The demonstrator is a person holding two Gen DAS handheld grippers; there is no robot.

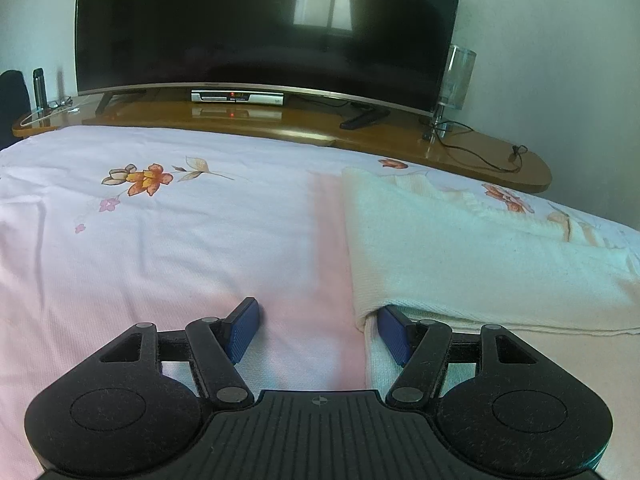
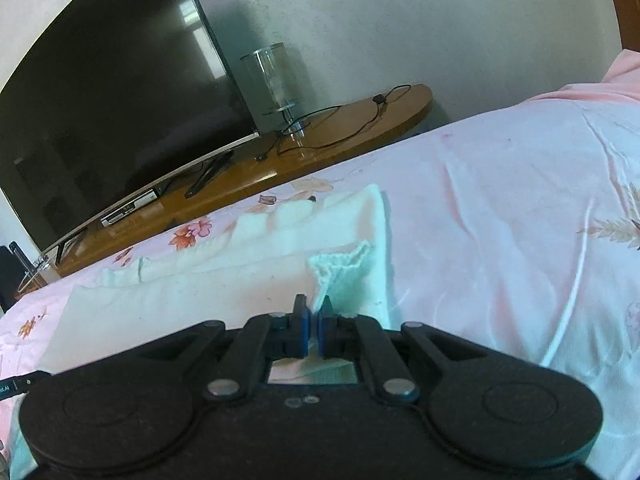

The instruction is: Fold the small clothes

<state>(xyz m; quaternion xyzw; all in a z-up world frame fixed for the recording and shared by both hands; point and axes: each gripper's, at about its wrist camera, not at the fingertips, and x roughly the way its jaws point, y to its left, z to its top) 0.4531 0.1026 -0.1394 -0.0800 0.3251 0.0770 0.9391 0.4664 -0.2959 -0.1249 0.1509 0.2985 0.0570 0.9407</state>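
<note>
A cream knitted garment (image 1: 472, 252) lies partly folded on the pink floral bedsheet (image 1: 168, 240). My left gripper (image 1: 318, 328) is open at the garment's near left corner; its right finger (image 1: 394, 334) is tucked under the folded edge, the left finger rests on bare sheet. In the right wrist view the same garment (image 2: 224, 280) lies ahead. My right gripper (image 2: 314, 320) is shut on a raised flap of the garment (image 2: 340, 270), lifted a little above the rest.
A wooden TV bench (image 1: 280, 120) stands past the bed's far edge with a large TV (image 1: 264, 24), a set-top box (image 1: 238, 97), a glass lamp (image 1: 456, 80) and cables (image 1: 480, 156). Pink sheet extends right (image 2: 520, 200).
</note>
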